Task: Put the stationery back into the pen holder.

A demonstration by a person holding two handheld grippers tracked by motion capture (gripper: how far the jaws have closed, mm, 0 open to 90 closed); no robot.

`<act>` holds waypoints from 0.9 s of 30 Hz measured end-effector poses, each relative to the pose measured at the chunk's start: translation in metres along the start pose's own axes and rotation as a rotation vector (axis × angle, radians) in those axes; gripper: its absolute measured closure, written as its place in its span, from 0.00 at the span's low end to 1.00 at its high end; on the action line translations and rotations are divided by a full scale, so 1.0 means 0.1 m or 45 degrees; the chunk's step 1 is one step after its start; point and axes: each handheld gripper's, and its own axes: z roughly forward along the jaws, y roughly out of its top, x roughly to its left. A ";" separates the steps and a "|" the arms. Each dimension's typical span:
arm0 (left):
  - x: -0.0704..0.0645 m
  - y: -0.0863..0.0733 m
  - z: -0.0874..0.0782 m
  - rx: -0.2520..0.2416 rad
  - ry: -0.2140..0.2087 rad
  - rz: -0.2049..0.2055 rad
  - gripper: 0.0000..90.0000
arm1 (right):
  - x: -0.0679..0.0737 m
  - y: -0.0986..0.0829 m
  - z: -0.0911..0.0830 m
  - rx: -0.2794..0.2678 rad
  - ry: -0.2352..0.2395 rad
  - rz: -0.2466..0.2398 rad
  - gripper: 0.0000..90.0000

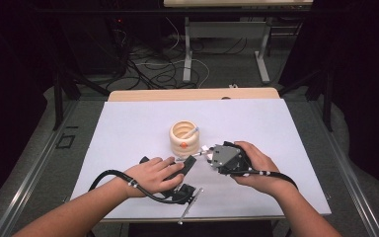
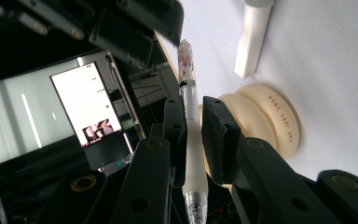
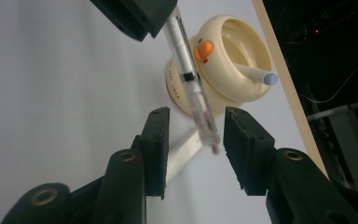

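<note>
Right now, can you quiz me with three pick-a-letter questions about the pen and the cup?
1. Where is the pen?
A. between the left gripper jaws
B. flat on the table
C. inside the cup

2. What colour is the cup?
A. blue
B. cream
C. red

3. How is the right gripper?
A. shut on the cup
B. shut on the pen
C. open around the pen tip

Answers:
1 A, the left jaws clamp its barrel.
2 B, its ribbed wall is cream, with an orange spot.
3 C, gaps show on both sides of the tip.
</note>
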 end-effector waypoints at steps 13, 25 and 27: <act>0.03 0.13 0.00 -0.044 -0.008 0.038 0.89 | 0.03 0.07 0.11 0.016 0.072 -0.120 0.75; 0.03 0.15 0.00 -0.048 -0.032 0.005 0.89 | 0.08 0.10 0.14 0.023 0.099 -0.217 0.88; 0.02 0.15 0.01 -0.070 -0.023 -0.007 0.89 | 0.10 0.10 0.14 0.035 0.098 -0.224 0.88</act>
